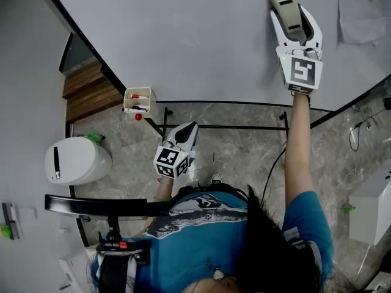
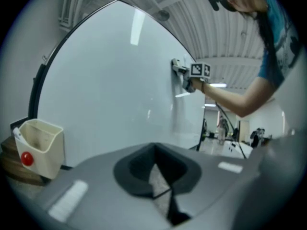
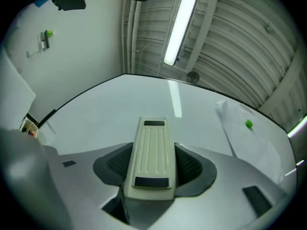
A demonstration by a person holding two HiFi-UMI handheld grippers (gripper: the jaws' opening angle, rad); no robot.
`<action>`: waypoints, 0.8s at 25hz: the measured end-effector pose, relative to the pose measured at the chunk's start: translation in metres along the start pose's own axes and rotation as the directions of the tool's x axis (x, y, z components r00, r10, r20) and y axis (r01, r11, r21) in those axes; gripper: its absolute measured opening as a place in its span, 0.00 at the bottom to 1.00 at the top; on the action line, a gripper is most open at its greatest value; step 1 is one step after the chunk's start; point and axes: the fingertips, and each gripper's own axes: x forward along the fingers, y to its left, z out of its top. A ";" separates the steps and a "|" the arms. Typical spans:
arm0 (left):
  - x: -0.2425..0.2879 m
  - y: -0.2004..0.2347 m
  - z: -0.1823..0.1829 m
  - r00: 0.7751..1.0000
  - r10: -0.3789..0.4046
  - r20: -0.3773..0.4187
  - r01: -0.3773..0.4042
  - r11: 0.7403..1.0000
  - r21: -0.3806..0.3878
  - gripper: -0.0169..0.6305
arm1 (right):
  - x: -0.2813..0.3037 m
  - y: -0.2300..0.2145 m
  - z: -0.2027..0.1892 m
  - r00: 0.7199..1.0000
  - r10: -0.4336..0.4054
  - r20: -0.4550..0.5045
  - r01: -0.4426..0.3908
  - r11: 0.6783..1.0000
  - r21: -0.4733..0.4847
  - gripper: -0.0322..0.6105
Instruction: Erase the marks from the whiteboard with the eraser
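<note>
The whiteboard [image 1: 183, 35] fills the top of the head view and I see no marks on it. My right gripper [image 1: 292, 26] is raised against the board, shut on a beige eraser [image 1: 287, 8]. In the right gripper view the eraser [image 3: 152, 157] lies between the jaws, pressed toward the whiteboard [image 3: 120, 104]. My left gripper [image 1: 186, 133] hangs low below the board's lower edge, shut and holding nothing. In the left gripper view the right gripper [image 2: 184, 73] and its eraser show against the whiteboard [image 2: 105, 80].
A small beige holder [image 1: 138, 100] with markers hangs at the board's lower edge; it also shows as the holder [image 2: 41, 145] in the left gripper view. A sheet of paper [image 1: 363, 11] with a green magnet sits at the board's right. A white bin [image 1: 76, 159] stands on the floor.
</note>
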 end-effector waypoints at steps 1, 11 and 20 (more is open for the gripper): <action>0.000 0.000 -0.001 1.000 0.001 -0.001 -0.001 1.000 -0.001 0.03 | -0.002 -0.013 -0.003 1.000 -0.030 -0.006 0.030 0.999 0.012 0.46; -0.002 0.002 -0.003 1.000 0.013 -0.004 -0.013 1.000 -0.004 0.03 | -0.009 -0.040 -0.010 0.995 -0.100 -0.024 0.102 0.992 0.074 0.46; -0.011 0.014 -0.008 0.999 0.040 -0.003 -0.040 0.999 -0.010 0.03 | 0.010 0.050 0.004 1.000 0.004 -0.014 -0.004 0.999 0.032 0.46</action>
